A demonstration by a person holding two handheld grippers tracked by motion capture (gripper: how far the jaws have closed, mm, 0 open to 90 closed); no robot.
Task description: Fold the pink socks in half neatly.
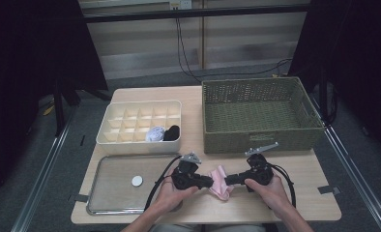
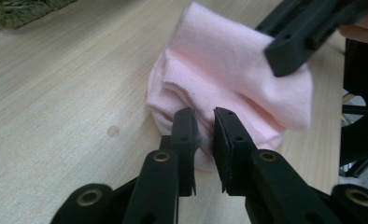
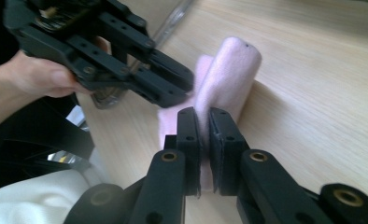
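A pink sock (image 1: 220,181) lies partly folded on the wooden table near its front edge, between my two grippers. My left gripper (image 1: 209,181) comes at it from the left. In the left gripper view its jaws (image 2: 205,123) are pinched on the sock's (image 2: 229,70) near folded edge. My right gripper (image 1: 228,180) reaches in from the right, and in the right gripper view (image 3: 204,123) it is shut on a fold of the sock (image 3: 231,74). The two grippers' jaw tips sit close together over the cloth.
A green wicker basket (image 1: 261,140) stands at the back right. A white divided box (image 1: 140,108) at the back left holds a white roll (image 1: 154,134) and a black roll (image 1: 171,132). A metal tray (image 1: 111,193) with a white disc (image 1: 137,181) lies front left.
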